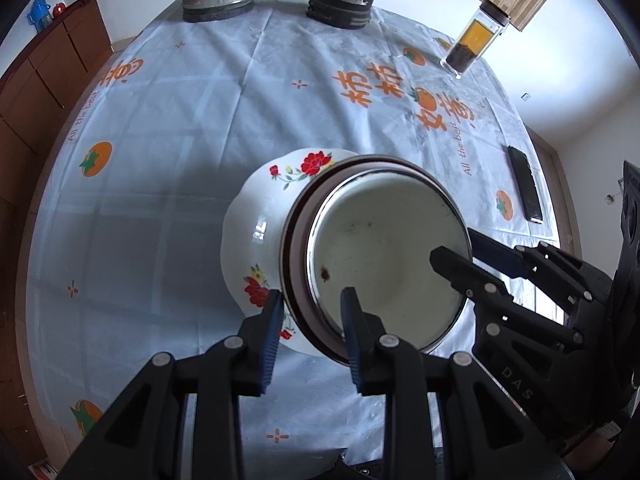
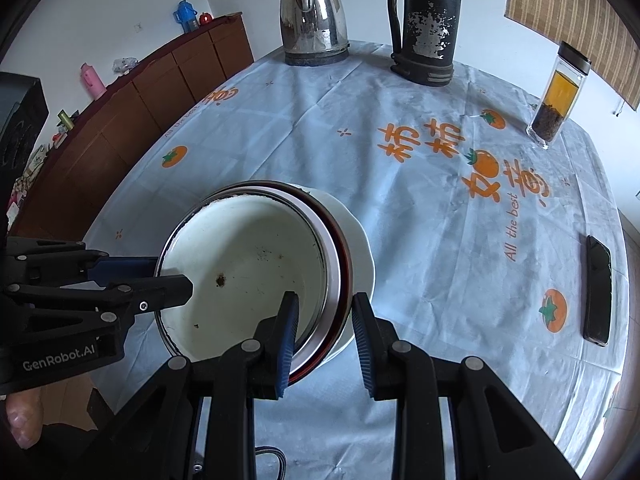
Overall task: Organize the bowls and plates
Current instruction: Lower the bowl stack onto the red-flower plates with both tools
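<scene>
A white enamel bowl [image 1: 384, 248] with a dark rim sits nested in a metal bowl [image 1: 294, 240], and both rest on a white plate with red flowers [image 1: 260, 216]. My left gripper [image 1: 310, 320] straddles the near rim of the bowls, one finger inside, one outside, jaws apart. My right gripper [image 2: 326, 328] straddles the opposite rim of the stacked bowls [image 2: 248, 272] the same way, above the plate [image 2: 360, 248]. Each gripper shows in the other's view: the right one [image 1: 480, 264], the left one [image 2: 160, 280]. Whether the pads press the rim is unclear.
A steel kettle [image 2: 312, 16], a black thermos [image 2: 428, 24] and a glass tea bottle [image 2: 560, 96] stand at the far side of the round table with its patterned cloth [image 2: 400, 200]. A phone [image 2: 598, 288] lies at right. A wooden cabinet [image 2: 120, 120] stands left.
</scene>
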`<state>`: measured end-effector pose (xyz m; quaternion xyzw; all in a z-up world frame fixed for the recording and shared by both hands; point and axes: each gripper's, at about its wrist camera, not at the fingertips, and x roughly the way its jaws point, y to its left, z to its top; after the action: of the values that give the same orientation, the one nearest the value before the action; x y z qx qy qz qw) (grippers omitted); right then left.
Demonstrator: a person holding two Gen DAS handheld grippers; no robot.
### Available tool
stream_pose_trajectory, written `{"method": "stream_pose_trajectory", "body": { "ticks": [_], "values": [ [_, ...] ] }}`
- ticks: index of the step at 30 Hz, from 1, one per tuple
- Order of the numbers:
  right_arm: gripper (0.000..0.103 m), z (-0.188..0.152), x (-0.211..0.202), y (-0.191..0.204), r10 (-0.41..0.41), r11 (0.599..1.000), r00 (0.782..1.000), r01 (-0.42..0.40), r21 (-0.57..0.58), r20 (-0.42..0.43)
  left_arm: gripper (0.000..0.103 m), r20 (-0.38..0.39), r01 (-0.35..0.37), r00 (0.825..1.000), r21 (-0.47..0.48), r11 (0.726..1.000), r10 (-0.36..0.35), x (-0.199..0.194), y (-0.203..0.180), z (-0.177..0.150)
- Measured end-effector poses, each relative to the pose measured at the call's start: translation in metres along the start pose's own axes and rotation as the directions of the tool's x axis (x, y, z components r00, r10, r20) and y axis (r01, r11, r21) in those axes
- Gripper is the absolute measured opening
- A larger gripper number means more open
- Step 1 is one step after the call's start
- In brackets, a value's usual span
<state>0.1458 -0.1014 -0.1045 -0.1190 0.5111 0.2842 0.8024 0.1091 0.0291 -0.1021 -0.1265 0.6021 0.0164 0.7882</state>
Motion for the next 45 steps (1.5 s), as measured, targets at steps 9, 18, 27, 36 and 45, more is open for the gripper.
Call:
{"method": "stream_pose_trajectory", "body": {
  "ticks": [9, 18, 27, 36, 45],
  "values": [
    [0.03, 0.004, 0.01, -0.002, 0.009, 1.0, 1.0, -0.009, -0.002, -0.021, 0.027, -0.02, -0.003, 1.0, -0.02, 1.0, 0.002, 0.009, 0.005, 0.003],
    [0.03, 0.011, 0.023, 0.002, 0.015, 1.0, 0.999, -0.016, -0.02, -0.042, 0.027, -0.048, -0.001, 0.999, -0.052, 0.999, -0.001, 0.021, 0.016, 0.008],
    [0.03, 0.013, 0.033, 0.0, 0.019, 1.0, 0.998, -0.02, -0.017, -0.061, 0.026, -0.051, 0.004, 0.999, -0.057, 0.998, -0.007, 0.025, 0.018, 0.012],
    [0.03, 0.013, 0.036, -0.002, 0.022, 1.0, 0.998, -0.023, -0.013, -0.064, 0.027, -0.046, -0.004, 0.999, -0.05, 0.999, 0.002, 0.025, 0.016, 0.014],
    [0.037, 0.013, 0.036, -0.005, 0.044, 0.999, 0.998, -0.044, -0.002, -0.043, 0.033, -0.034, 0.016, 0.999, -0.072, 0.997, -0.019, 0.022, 0.017, 0.01]
  ]
}}
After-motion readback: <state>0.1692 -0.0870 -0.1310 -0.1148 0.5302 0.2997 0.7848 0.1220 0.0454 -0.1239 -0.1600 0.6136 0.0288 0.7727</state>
